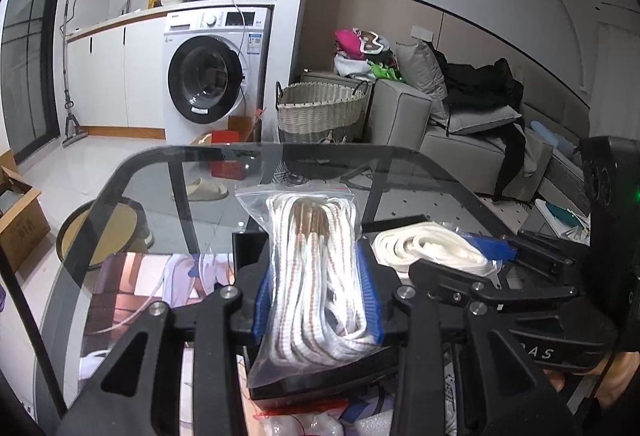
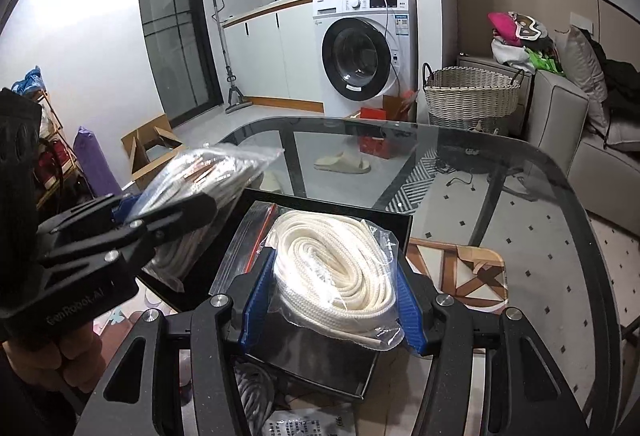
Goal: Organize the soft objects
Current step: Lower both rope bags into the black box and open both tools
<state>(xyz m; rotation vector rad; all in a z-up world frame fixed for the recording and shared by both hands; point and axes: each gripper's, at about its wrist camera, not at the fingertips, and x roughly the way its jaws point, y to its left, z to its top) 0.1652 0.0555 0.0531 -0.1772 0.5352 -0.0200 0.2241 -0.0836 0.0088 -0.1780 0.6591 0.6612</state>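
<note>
Grippers (image 1: 316,300) (image 2: 328,296) clamped on bagged cords (image 1: 316,276) (image 2: 336,268) (over black box (image 2: 312,356)); slick plastic risks slipping free.

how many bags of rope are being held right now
2. The striped rope bag is clamped in the left tongs; the plain cream rope bag is in the right tongs, both over the black box. More bags below may be hidden.

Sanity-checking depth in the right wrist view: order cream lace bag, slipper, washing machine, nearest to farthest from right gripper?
1. Cream lace bag: between the right gripper's pads, over the black tray.
2. Slipper: on the floor, seen through the glass table.
3. Washing machine: against the back wall.
</note>
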